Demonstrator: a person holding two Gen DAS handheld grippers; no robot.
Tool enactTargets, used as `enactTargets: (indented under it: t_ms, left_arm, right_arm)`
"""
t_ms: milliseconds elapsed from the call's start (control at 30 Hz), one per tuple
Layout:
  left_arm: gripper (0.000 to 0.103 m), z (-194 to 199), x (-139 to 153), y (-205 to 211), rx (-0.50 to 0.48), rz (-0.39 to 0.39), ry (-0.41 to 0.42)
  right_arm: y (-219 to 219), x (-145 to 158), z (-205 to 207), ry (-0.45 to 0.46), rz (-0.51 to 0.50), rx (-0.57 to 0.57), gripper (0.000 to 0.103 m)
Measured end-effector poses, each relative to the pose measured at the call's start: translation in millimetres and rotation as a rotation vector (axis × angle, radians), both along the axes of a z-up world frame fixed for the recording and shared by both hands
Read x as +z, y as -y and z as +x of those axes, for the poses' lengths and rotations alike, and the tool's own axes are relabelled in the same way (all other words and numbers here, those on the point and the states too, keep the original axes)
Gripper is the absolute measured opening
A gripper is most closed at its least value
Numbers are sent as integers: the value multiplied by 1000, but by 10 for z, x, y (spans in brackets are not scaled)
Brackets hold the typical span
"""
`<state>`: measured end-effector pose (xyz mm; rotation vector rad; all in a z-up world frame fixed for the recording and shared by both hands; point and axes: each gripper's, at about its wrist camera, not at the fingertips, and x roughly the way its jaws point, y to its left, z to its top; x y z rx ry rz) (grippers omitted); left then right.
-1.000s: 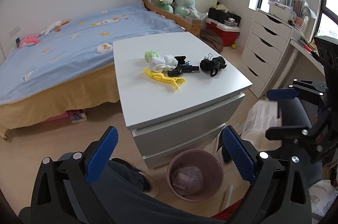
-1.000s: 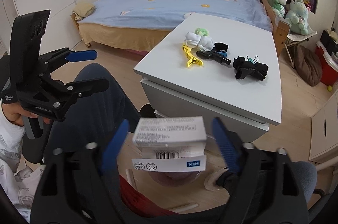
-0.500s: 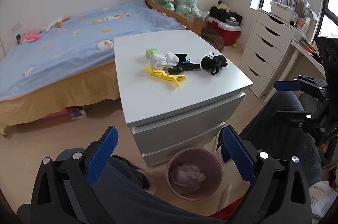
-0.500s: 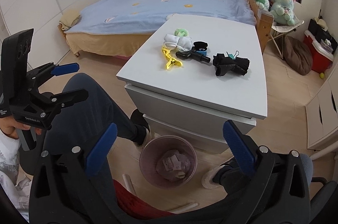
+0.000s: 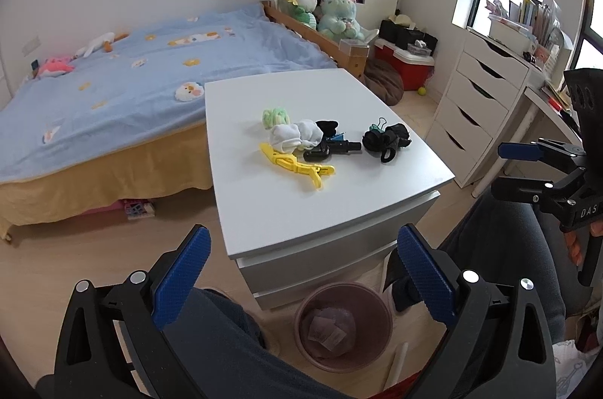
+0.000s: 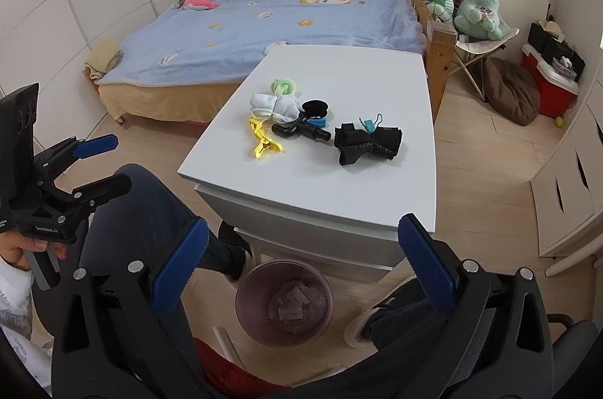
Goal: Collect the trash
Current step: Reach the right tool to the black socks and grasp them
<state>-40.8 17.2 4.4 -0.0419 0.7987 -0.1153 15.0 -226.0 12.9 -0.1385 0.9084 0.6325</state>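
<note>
A pink waste bin stands on the floor in front of the white drawer unit; paper trash lies inside it. My left gripper is open and empty, held above the bin and my lap. My right gripper is open and empty, also above the bin. On the unit's top lie a yellow clip, white socks, a green scrunchie, a black tool and a black cloth bundle.
A bed with a blue cover stands behind the unit. White drawers and a desk are at the right. My legs are beside the bin. Plush toys, a red box and a brown cushion stand farther back.
My right gripper held a white box over the bin one second ago; it has opened, and the box now lies in the bin. Both grippers have risen a little.
</note>
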Motion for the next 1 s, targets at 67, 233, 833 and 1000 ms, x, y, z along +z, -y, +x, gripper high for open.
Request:
enactTargets:
  t_ms: [67, 233, 833, 1000]
  left_arm:
    - [95, 79, 22, -4, 0, -1, -2]
    - [95, 278, 44, -14, -10, 10, -11]
    - [95, 1226, -242, -236, -13, 2, -117]
    - [95, 1396, -348, -259, -29, -1, -139]
  right_arm:
    - [0, 22, 97, -1, -2, -5, 99]
    - [-18, -23, 489, -18, -27, -33, 99]
    - [-433, -904, 1640, -193, -204, -18, 99]
    - [-474, -971, 1721, -186, -228, -20, 99]
